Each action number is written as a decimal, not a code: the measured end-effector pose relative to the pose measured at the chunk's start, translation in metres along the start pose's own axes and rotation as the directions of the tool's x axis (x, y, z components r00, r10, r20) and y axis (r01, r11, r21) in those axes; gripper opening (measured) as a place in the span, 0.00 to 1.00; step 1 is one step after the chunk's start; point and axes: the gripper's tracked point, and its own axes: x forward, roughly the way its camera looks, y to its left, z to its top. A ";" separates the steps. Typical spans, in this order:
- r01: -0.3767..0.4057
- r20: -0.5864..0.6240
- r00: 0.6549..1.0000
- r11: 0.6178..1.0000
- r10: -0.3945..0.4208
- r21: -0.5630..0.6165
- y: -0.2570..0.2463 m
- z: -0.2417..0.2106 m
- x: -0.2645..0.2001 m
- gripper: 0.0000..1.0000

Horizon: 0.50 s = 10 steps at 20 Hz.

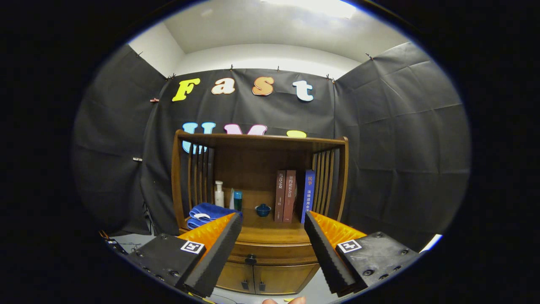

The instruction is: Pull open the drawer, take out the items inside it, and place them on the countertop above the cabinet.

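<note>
Step in hand: approach; the drawer is not yet opened, judging by its front lying flush with the cabinet.
Gripper (273, 221): fingers spread wide, holding nothing, aimed at the brown wooden cabinet (259, 202) from well apart.
Drawer (274, 252): shallow wooden front just under the countertop, shut, with a small dark knob (251, 258) at its middle, seen between the fingers.
Countertop (270, 232): warm wood slab, bare at the front; behind sit a folded blue towel (206, 212), a white pump bottle (219, 194), a small blue lidded bowl (263, 210) and three upright books (293, 196).
Lower doors (257, 278): two, closed.
Next move: likely to lower and advance, centre the knob between the fingers, pinch, pull straight back.
Items inside: hidden.
</note>
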 end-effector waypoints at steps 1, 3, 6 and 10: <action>0.008 0.004 1.000 1.000 -0.008 -0.002 -0.001 -0.013 0.003 0.98; 0.026 0.012 1.000 1.000 -0.025 -0.011 -0.002 -0.039 0.009 0.98; 0.032 0.018 0.999 0.999 -0.032 -0.012 -0.001 -0.080 0.017 0.98; 0.033 -0.011 0.999 0.999 -0.033 -0.009 0.004 -0.138 0.038 0.99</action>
